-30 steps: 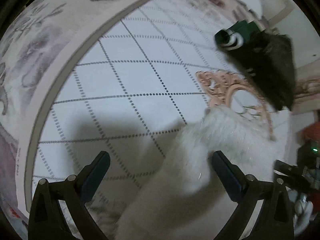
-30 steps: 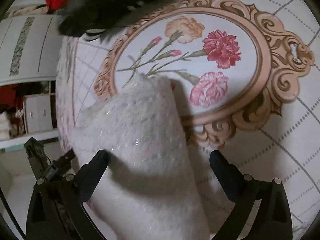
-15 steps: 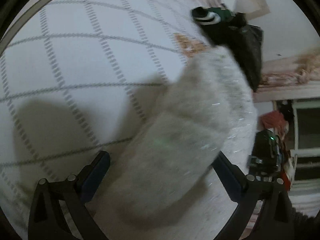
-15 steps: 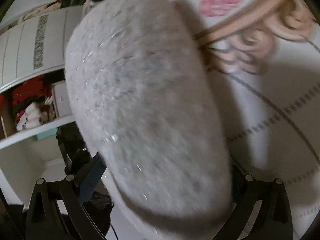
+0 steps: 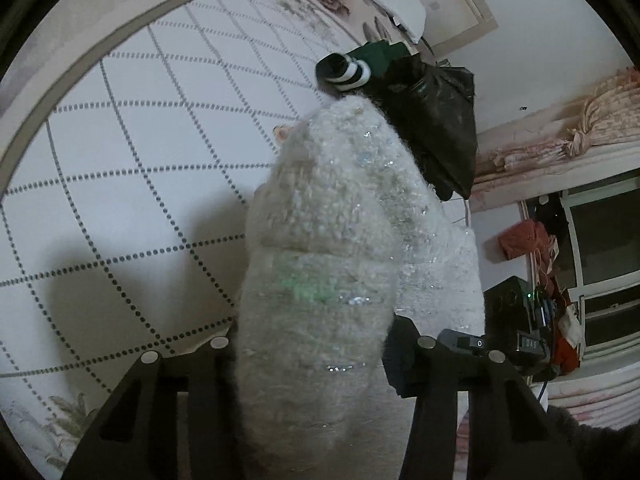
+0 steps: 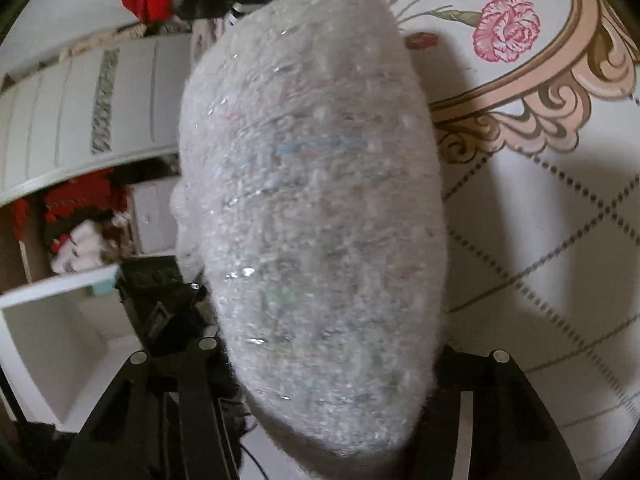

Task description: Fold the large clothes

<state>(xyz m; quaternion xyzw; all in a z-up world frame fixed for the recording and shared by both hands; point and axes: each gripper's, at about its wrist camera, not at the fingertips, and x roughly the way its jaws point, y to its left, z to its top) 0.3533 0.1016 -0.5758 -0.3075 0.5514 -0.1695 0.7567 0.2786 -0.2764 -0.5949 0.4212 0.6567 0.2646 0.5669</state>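
A fluffy white knitted garment with glittery threads [image 5: 340, 208] is bunched into a thick roll on the bed. My left gripper [image 5: 312, 340] has the roll between its jaws. They are closing, and both black fingers [image 5: 400, 344] press into the wool. In the right wrist view the same garment [image 6: 312, 160] fills the middle, and my right gripper [image 6: 324, 344] is closing on it too. Its fingers are sunk into the roll's sides. Each end of the roll is held just above the bed cover.
The bed cover [image 5: 140, 160] is white with a dotted diamond grid and a floral medallion [image 6: 520, 40]. A pile of dark clothes [image 5: 432, 120] with a green striped piece [image 5: 352, 68] lies beyond the garment. A window [image 5: 600, 248] and white shelves [image 6: 60, 292] flank the bed.
Both grippers went from wide open around the garment to closed in on it. The garment now stands bunched up and closer to both cameras, with both views tilted up.
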